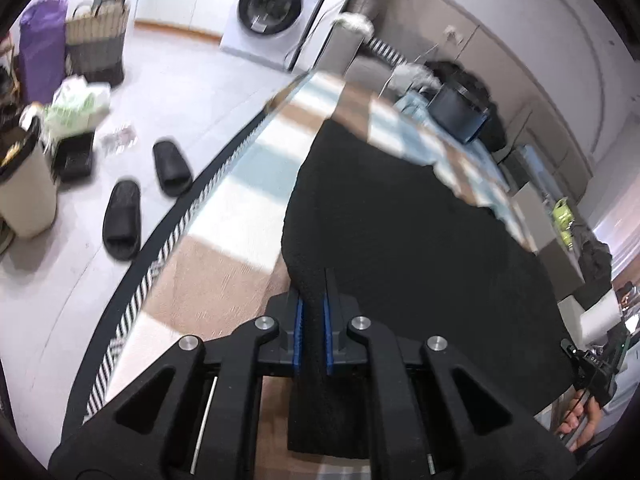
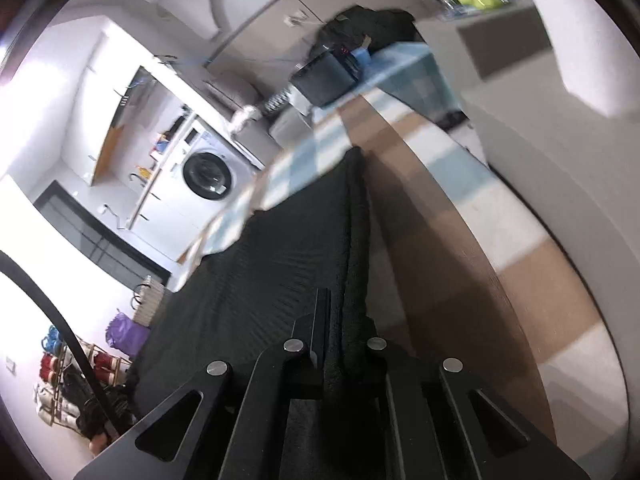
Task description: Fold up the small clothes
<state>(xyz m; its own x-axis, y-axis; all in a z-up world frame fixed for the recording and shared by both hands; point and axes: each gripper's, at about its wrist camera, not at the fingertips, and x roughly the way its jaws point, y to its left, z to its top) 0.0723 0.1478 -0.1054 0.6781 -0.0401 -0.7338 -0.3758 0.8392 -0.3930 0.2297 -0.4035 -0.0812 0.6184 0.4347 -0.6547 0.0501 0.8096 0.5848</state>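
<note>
Nearest the left wrist camera, the left claw (image 1: 314,300) is clenching a thick bunched edge of a black knitted garment (image 1: 420,248), the fabric squeezed between its blue pads (image 1: 299,320). From that pinch the garment is spreading away toward twelve and two o'clock, lying flat on a tabletop (image 1: 224,280) covered in a brown, white and pale blue check.

In the right wrist view, the right claw (image 2: 344,344) is likewise gripping the black garment (image 2: 280,248), a doubled hem running between its jaws. From there the garment's long axis is running toward twelve o'clock as a straight folded ridge, with the broad sheet of fabric falling away toward nine and ten o'clock.

So each claw is holding one near part of the same cloth, and the body of the garment is lying ahead of both. In my judgement the coming fold depends on carrying these two held parts forward over that body, keeping them level with each other.

Room for that looks adequate. In the left view the tabletop edge, trimmed in black and white stripes (image 1: 168,248), is running from seven to one o'clock, just left of the garment. At the far end, near one o'clock, a dark blue box (image 1: 460,112) and a heap of dark fabric are sitting well beyond the garment's far edge. A white washing machine (image 1: 272,12) is standing farther off on the floor.
</note>
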